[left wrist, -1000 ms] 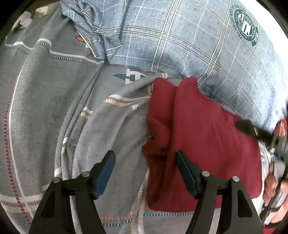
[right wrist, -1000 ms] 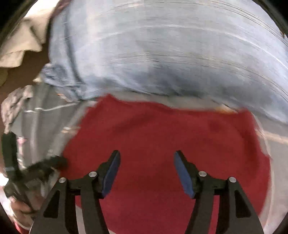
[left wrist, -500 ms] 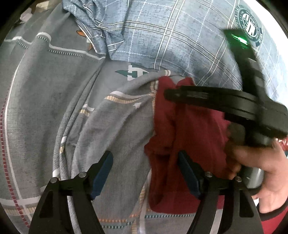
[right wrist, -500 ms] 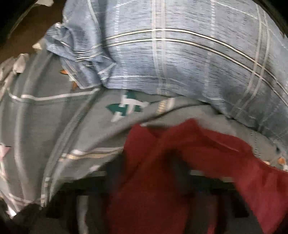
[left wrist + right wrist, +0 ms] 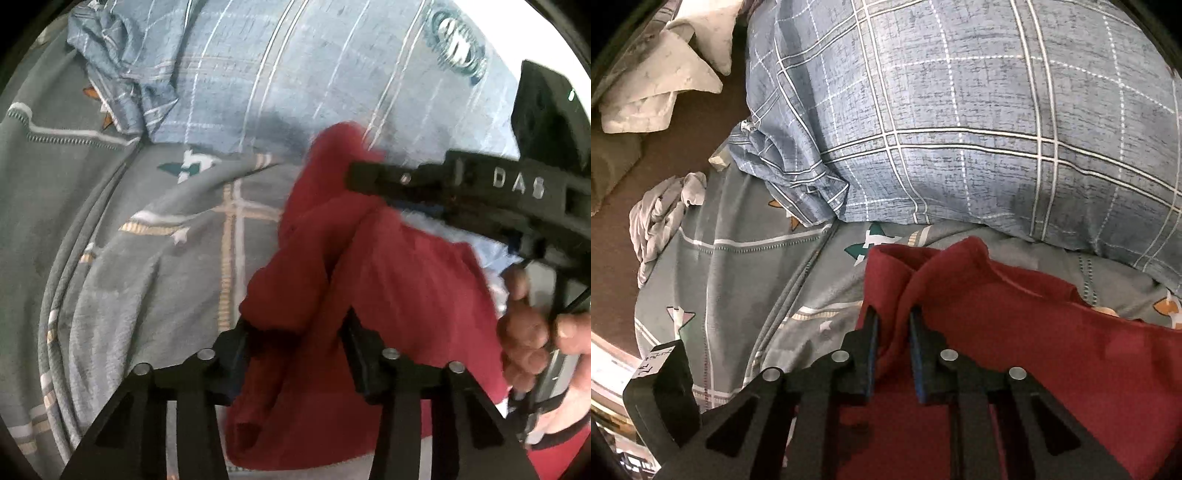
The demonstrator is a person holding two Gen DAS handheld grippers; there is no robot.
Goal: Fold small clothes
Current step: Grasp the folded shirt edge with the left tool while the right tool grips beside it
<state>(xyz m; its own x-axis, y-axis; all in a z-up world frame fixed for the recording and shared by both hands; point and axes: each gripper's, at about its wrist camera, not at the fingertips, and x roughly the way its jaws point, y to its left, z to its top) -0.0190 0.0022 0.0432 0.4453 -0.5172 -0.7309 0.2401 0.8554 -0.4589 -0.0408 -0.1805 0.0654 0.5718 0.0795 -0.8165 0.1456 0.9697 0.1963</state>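
From the left wrist, the left gripper (image 5: pixel 295 332) pinches a bunched edge of the red garment (image 5: pixel 399 295) on a grey patterned bedsheet (image 5: pixel 147 258), the right gripper (image 5: pixel 373 181) crossing in front of a blue plaid pillow (image 5: pixel 295 74). From the right wrist, the right gripper (image 5: pixel 892 325) is closed on a raised fold of the red garment (image 5: pixel 1052 350), with the blue plaid pillow (image 5: pixel 960 129) just behind and white cloths (image 5: pixel 665 92) lying well apart on the brown surface (image 5: pixel 683 155) to the left

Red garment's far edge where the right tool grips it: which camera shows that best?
The right wrist view: sharp, with the right tool closed on a raised fold of the red garment. The left wrist view is blurred; it shows the cloth bunched between the left tool fingers.
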